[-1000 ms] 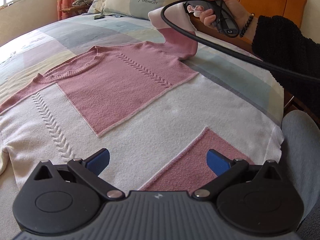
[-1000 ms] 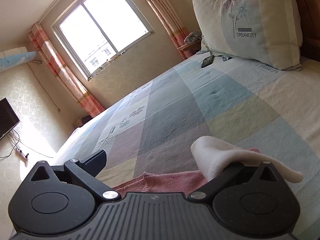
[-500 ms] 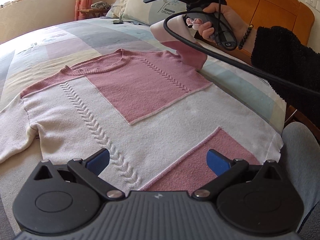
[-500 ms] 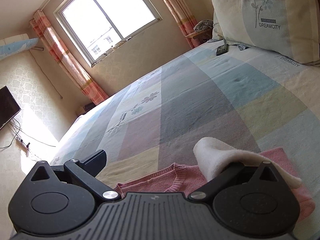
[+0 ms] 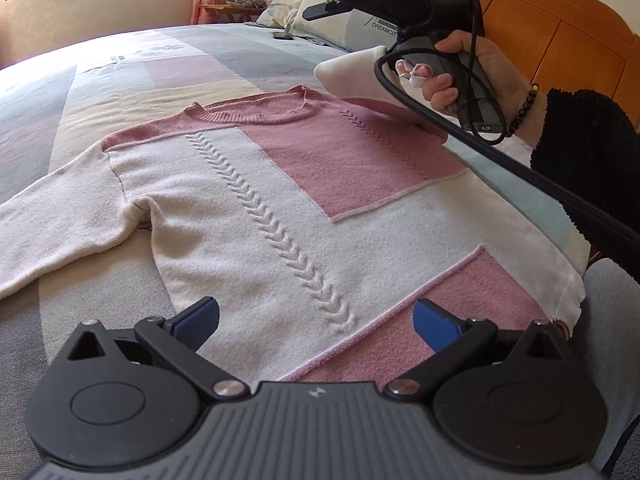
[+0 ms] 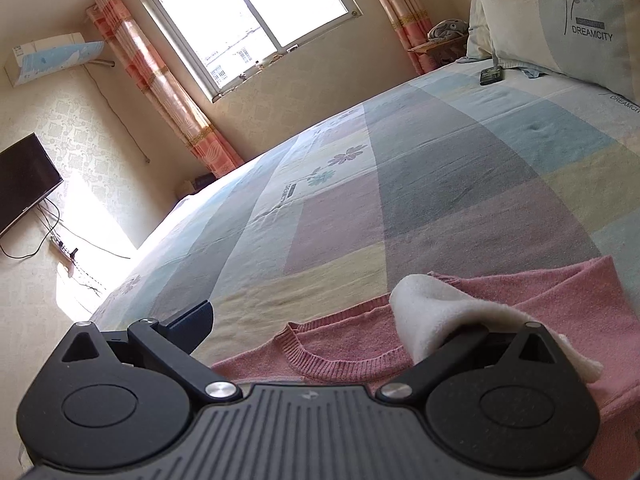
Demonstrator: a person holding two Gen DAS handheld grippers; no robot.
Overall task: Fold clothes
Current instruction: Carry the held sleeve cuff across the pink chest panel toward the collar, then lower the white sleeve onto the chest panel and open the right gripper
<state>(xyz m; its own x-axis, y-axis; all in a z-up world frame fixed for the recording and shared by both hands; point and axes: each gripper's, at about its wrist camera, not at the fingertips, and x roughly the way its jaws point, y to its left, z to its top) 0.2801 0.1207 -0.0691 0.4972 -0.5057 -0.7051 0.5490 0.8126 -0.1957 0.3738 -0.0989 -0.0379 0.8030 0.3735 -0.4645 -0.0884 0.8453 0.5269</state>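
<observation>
**Soft sweater, one sleeve in my grip**

The pink and cream knit sweater (image 5: 280, 200) lies flat on the patchwork bed cover (image 6: 440, 184). It is soft, light and floppy; cuffs and hem are good holds. My right gripper (image 6: 320, 332) has the cream sleeve cuff (image 6: 432, 316) draped at 3 o'clock; I cannot tell if it is pinched. My left gripper (image 5: 316, 320) is wide apart, empty. The hem is hidden under me.

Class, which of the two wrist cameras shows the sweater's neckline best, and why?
The left wrist view: the whole pink ribbed neckline shows there, on the sweater spread flat on the bed. In the right wrist view the neckline is close but partly hidden by the cream sleeve draped over the right gripper.
</observation>
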